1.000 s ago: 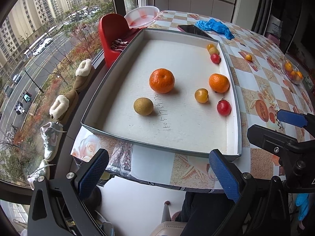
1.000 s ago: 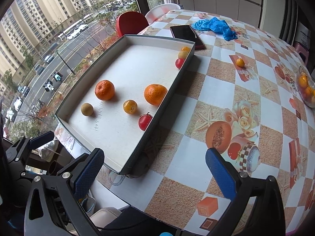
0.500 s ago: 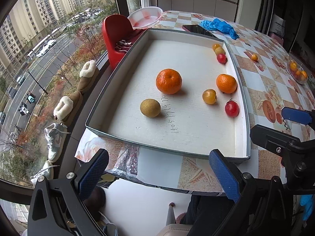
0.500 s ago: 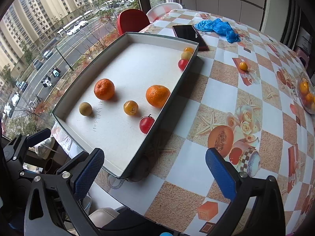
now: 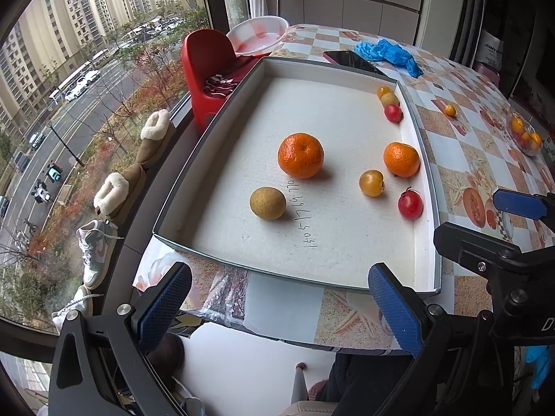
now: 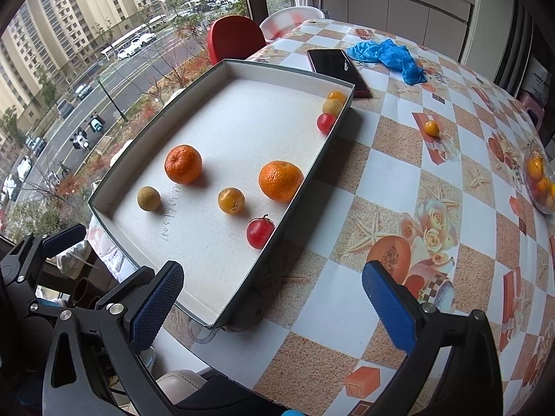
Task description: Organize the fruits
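Observation:
A shallow white tray (image 5: 222, 131) (image 6: 312, 170) lies on the patterned table. In it lie two oranges (image 5: 300, 155) (image 5: 401, 159), a tan round fruit (image 5: 267, 203), a yellow fruit (image 5: 371, 183), a red tomato (image 5: 410, 204), and three small fruits in the far right corner (image 5: 389, 100). A small orange fruit (image 6: 431, 128) lies loose on the table. My left gripper (image 5: 277, 305) is open and empty at the tray's near edge. My right gripper (image 6: 274, 305) is open and empty over the tray's near right corner.
A glass bowl of fruit (image 6: 539, 180) stands at the table's right edge. A black phone (image 6: 336, 67) and a blue glove (image 6: 392, 57) lie beyond the tray. A red chair (image 5: 204, 62) and a white basin (image 5: 258, 36) are at the far left by the window.
Both grippers have moved slightly forward and the views have shifted a little; the tray sits closer in view. No fruit has moved. Both grippers stay open.

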The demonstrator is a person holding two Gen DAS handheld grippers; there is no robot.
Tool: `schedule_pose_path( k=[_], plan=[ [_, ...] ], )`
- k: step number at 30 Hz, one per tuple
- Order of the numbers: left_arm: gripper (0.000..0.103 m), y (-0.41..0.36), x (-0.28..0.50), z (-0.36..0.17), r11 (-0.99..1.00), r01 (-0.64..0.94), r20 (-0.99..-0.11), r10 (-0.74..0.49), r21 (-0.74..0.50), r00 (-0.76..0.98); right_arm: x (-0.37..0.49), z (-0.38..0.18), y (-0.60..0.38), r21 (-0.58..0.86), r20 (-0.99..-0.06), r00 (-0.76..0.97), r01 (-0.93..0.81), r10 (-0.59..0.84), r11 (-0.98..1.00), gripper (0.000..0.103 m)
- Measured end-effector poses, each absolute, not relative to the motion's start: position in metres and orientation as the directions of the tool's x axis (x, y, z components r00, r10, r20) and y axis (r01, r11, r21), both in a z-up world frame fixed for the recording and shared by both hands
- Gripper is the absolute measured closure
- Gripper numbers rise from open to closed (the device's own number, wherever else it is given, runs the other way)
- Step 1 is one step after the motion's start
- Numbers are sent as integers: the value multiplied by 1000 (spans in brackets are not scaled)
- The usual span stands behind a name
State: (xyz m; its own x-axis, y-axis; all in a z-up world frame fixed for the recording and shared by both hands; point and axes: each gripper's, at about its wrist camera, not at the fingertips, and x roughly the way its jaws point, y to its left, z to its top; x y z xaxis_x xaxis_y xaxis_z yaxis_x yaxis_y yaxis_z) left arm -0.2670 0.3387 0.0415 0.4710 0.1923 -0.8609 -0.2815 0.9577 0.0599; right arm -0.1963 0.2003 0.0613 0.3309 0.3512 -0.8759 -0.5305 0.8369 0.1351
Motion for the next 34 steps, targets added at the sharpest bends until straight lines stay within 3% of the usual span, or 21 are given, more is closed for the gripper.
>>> schedule_pose_path(
  k=[17, 34],
  plan=[
    [1, 344, -255, 40, 955, -288, -857, 204, 68, 474, -191, 69, 223, 11, -880, 381, -580, 283, 814, 0],
    [1, 342, -254, 42, 959, -271, -838, 216, 85, 501, -192, 70, 234, -11, -879, 384, -607, 282, 794, 0]
  ],
)
